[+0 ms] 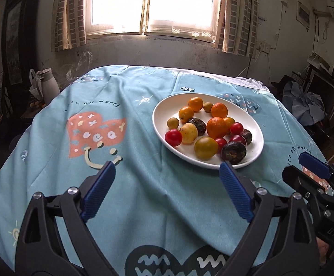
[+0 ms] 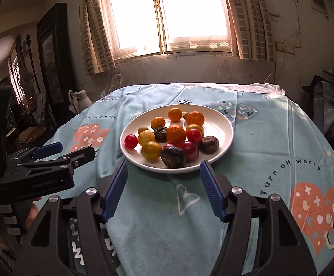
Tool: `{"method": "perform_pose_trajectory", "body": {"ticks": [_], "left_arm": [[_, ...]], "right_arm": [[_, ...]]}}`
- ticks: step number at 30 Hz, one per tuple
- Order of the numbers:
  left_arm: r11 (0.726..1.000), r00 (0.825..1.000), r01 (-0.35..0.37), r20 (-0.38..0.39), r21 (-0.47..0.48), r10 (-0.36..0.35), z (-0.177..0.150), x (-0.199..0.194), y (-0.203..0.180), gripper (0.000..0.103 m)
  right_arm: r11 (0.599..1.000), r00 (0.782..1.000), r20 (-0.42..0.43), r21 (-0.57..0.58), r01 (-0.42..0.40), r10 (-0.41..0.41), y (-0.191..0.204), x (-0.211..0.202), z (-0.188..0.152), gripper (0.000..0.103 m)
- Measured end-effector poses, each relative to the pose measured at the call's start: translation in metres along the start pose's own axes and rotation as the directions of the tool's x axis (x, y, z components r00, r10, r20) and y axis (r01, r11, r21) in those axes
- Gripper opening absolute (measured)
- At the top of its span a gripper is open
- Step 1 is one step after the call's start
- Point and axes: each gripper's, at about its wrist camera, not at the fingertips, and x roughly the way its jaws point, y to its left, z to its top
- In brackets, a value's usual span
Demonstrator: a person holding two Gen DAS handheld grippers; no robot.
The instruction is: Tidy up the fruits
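A white oval plate (image 1: 164, 112) (image 2: 222, 124) sits on the blue tablecloth and holds several small fruits: oranges (image 1: 217, 127) (image 2: 176, 134), red tomatoes (image 1: 173, 137) (image 2: 130, 141), yellow fruits (image 1: 206, 148) (image 2: 151, 150) and dark wrinkled fruits (image 1: 233, 153) (image 2: 173, 157). My left gripper (image 1: 168, 172) is open and empty, above the cloth just left of and before the plate. My right gripper (image 2: 164, 172) is open and empty, right in front of the plate's near rim. Each gripper shows at the edge of the other's view.
The table is covered by a light blue cloth (image 1: 132, 184) with heart prints. A white jug (image 1: 48, 84) (image 2: 81, 100) stands beyond the table's far left edge. A window and wall lie behind; clutter stands at the right.
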Motion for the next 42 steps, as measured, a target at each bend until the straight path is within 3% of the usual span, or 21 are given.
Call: {"method": "perform_pose_trajectory", "body": {"ticks": [1, 3, 9, 13, 22, 28, 32, 42], "left_arm": [[1.0, 1.0, -0.019, 0.005, 0.0, 0.019, -0.008, -0.007, -0.002, 0.101], [0.998, 0.998, -0.057, 0.009, 0.011, 0.057, -0.021, -0.015, -0.006, 0.101], [0.991, 0.994, -0.097, 0.048, 0.088, 0.093, -0.037, -0.031, -0.02, 0.101], [0.994, 0.999, -0.038, 0.032, 0.102, 0.035, -0.04, -0.033, -0.023, 0.101], [0.994, 1.0, -0.023, 0.019, 0.104, 0.021, -0.043, -0.034, -0.026, 0.101], [0.99, 0.998, -0.064, -0.014, 0.126, 0.066, -0.044, -0.027, -0.026, 0.101], [0.993, 1.0, -0.02, -0.021, 0.119, 0.023, -0.044, -0.028, -0.025, 0.101], [0.991, 1.0, -0.011, -0.022, 0.135, 0.014, -0.045, -0.029, -0.029, 0.101]], "right_arm": [[0.999, 0.999, 0.005, -0.002, 0.033, -0.033, -0.003, -0.006, -0.008, 0.072], [0.996, 0.996, 0.009, 0.004, 0.084, -0.084, -0.009, -0.015, -0.023, 0.102], [0.995, 0.996, 0.028, 0.042, 0.086, -0.087, -0.019, -0.029, -0.044, 0.102], [0.997, 0.995, 0.06, 0.017, 0.08, -0.08, -0.012, -0.034, -0.045, 0.102], [0.997, 0.997, -0.023, 0.02, 0.074, -0.074, -0.009, -0.021, -0.05, 0.102], [0.994, 0.992, -0.062, 0.019, 0.109, -0.107, -0.009, -0.015, -0.053, 0.102], [0.993, 0.992, -0.057, 0.016, 0.117, -0.115, -0.008, -0.016, -0.053, 0.102], [0.992, 0.991, -0.058, 0.018, 0.123, -0.122, -0.009, -0.017, -0.052, 0.102]]}}
